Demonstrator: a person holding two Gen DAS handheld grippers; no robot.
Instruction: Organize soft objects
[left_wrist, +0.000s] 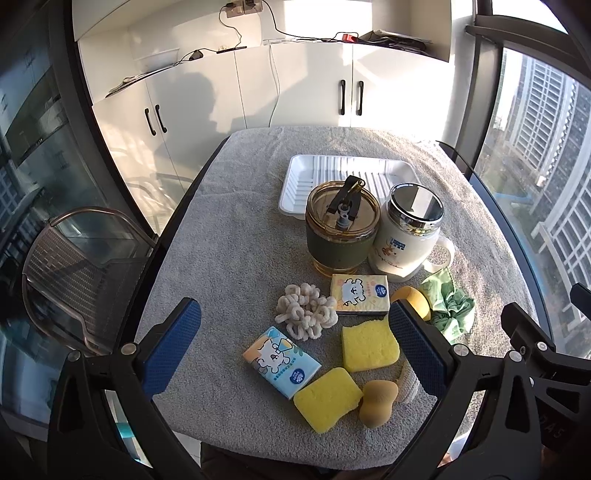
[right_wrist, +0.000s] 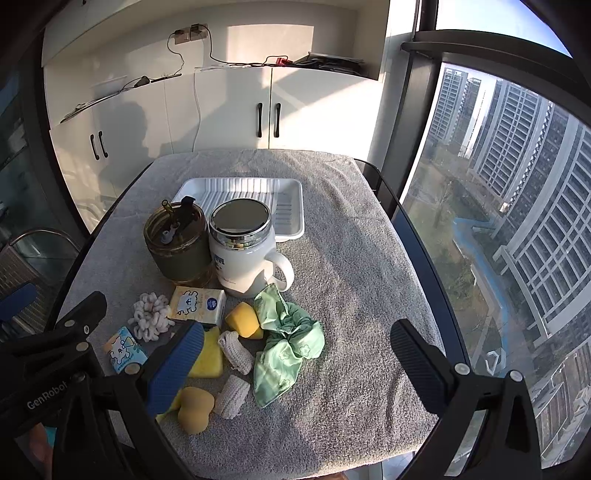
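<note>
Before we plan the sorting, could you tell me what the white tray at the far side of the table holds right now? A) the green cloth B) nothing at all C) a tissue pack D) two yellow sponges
B: the white tray shows only its bare ribbed floor in both views, while the yellow sponges, green cloth and tissue packs lie on the grey towel nearer the camera.
</note>
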